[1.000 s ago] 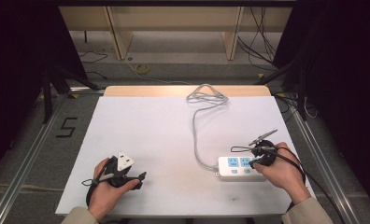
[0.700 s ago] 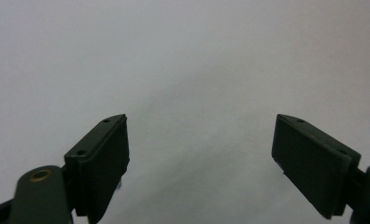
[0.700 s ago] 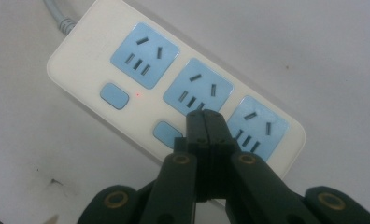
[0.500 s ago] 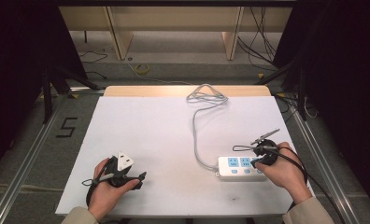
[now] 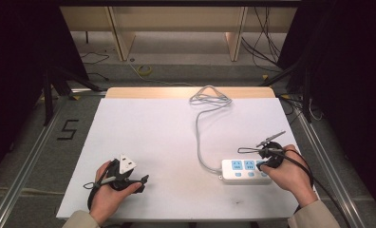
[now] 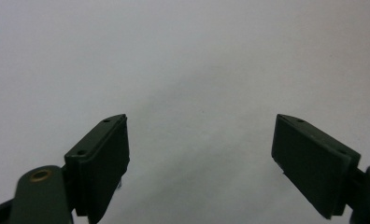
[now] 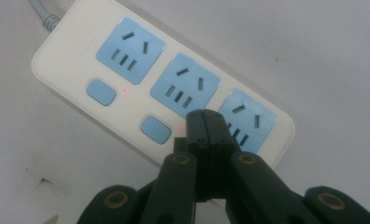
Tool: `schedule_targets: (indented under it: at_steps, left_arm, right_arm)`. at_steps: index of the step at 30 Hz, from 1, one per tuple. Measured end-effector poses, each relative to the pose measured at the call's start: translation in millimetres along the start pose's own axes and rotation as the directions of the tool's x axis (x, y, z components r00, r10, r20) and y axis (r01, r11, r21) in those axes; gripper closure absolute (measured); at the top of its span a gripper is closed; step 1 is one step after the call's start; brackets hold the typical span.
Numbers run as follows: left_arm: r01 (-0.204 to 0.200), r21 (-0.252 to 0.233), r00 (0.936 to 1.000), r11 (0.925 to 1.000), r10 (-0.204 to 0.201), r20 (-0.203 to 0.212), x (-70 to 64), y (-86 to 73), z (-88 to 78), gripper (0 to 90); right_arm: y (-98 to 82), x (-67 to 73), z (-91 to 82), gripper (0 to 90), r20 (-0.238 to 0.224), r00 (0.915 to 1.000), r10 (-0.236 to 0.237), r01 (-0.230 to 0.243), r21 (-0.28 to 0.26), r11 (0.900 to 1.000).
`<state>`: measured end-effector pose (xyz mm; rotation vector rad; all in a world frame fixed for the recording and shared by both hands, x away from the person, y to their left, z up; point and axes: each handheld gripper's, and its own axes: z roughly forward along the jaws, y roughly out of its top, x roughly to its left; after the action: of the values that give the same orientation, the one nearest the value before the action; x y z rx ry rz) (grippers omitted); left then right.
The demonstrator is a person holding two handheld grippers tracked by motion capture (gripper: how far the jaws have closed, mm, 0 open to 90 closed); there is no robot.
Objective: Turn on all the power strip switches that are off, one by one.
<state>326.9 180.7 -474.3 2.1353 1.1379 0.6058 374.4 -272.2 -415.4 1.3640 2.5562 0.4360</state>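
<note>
Looked like closed right gripper [image 7: 205, 122] jaws pressing power strip [image 7: 141, 79] switches, best done straight down; left gripper [image 6: 199, 154] jaws wide open, empty.

Power strip [image 5: 245, 171] as the landmark: sitting on the table [image 5: 157, 128] toward the near right corner. Cord [image 5: 201, 137] running off its left end, up toward the far edge, bunched in a loose coil there. Right gripper [image 5: 263, 162] right over its right end, just above the third socket [image 7: 246, 121]. Left gripper [image 5: 142, 183] well off to its left, near the front edge.
</note>
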Motion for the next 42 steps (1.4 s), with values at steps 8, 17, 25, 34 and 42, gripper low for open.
schedule_targets:
  at_steps: [8,17,25,34,42]
  left_arm:
    - [0.0,0.0,1.0,1.0,0.0,0.0,-0.1,0.0,-0.2,19.1]
    - [-0.001,0.0,1.0,1.0,0.001,0.0,0.0,0.1,-0.1,19.1]
    - [0.0,0.0,1.0,1.0,0.0,0.0,0.1,0.0,0.0,19.1]
    - [0.0,0.0,1.0,1.0,0.0,0.0,-0.1,0.0,-0.1,19.1]
    - [0.0,0.0,1.0,1.0,0.0,0.001,-0.1,0.0,0.0,19.2]
  right_arm:
    - [-0.6,-0.7,2.5,90.0,0.001,1.0,0.003,-0.003,0.016,1.0]
    - [-1.9,-2.5,3.3,90.0,0.01,0.9998,0.015,-0.016,0.029,0.999]
    - [-3.1,-4.2,4.4,90.0,0.012,0.9997,0.019,-0.02,0.045,0.999]
    - [-4.2,-5.9,5.3,90.0,0.016,0.9995,0.029,-0.03,0.064,0.998]
    - [-5.0,-6.9,6.0,90.0,0.016,0.9993,0.033,-0.034,0.077,0.996]
